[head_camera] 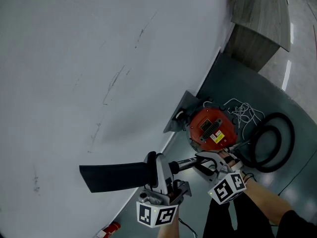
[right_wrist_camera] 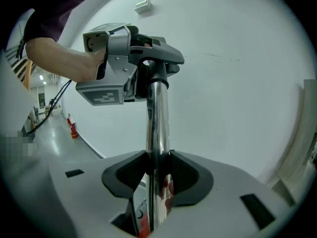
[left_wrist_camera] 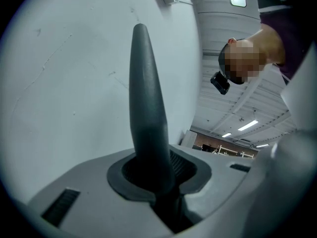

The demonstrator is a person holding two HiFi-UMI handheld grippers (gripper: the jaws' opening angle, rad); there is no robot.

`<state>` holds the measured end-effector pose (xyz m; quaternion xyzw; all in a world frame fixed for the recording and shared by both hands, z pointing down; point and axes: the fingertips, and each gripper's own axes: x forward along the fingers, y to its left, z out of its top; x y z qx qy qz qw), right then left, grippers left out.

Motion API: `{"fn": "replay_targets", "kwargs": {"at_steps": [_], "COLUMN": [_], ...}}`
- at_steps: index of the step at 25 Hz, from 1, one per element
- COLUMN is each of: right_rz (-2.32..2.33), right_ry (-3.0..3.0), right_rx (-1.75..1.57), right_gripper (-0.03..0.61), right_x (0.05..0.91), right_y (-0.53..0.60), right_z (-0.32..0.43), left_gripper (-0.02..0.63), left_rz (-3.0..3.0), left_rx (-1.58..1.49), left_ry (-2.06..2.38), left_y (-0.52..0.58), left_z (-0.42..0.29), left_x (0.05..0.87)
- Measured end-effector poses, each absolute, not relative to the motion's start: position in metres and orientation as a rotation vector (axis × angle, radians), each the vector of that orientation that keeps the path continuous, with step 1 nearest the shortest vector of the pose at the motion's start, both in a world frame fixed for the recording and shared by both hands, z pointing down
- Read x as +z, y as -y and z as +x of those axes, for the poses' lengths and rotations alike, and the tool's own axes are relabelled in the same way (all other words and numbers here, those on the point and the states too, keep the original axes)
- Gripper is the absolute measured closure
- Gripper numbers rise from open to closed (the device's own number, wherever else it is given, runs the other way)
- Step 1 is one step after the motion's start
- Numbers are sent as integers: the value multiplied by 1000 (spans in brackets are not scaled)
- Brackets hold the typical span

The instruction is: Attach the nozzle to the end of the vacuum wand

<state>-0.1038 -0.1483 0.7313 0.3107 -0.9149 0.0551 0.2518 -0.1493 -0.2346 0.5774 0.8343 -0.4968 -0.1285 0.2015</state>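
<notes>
The black tapered nozzle (head_camera: 114,177) points left in front of the white wall, and my left gripper (head_camera: 157,175) is shut on its thick end. In the left gripper view the nozzle (left_wrist_camera: 144,108) rises from between the closed pads of the left gripper (left_wrist_camera: 156,175). The chrome wand (head_camera: 184,163) runs from the nozzle's collar toward my right gripper (head_camera: 208,163), which is shut on it. In the right gripper view the wand (right_wrist_camera: 157,128) passes between the pads of the right gripper (right_wrist_camera: 157,175), and its far end enters the black collar (right_wrist_camera: 156,71) held by the left gripper (right_wrist_camera: 143,63).
A red vacuum canister (head_camera: 210,128) sits on the grey floor by the wall, with a coiled black hose (head_camera: 277,148) and a white cable (head_camera: 242,110) beside it. A grey wall box (head_camera: 181,114) is close. A red extinguisher (head_camera: 106,230) stands at the lower left.
</notes>
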Motion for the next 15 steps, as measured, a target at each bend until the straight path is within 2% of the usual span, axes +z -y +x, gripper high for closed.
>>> {"fn": "replay_targets", "kwargs": {"at_steps": [3, 7, 15], "right_rz": [847, 849, 798], "right_ry": [2495, 2504, 2502], "right_rx": [150, 170, 200], "right_gripper": [428, 426, 396], "right_x": [732, 737, 721], "right_y": [151, 152, 141], "right_z": [-105, -106, -100], "left_gripper": [514, 440, 411], "left_rz": [2367, 2414, 2342], "left_rx": [-292, -184, -106], "left_ry": [1382, 1405, 1438], "left_y": [237, 232, 209], "left_z": [-148, -150, -166], "left_x": [581, 584, 587]}}
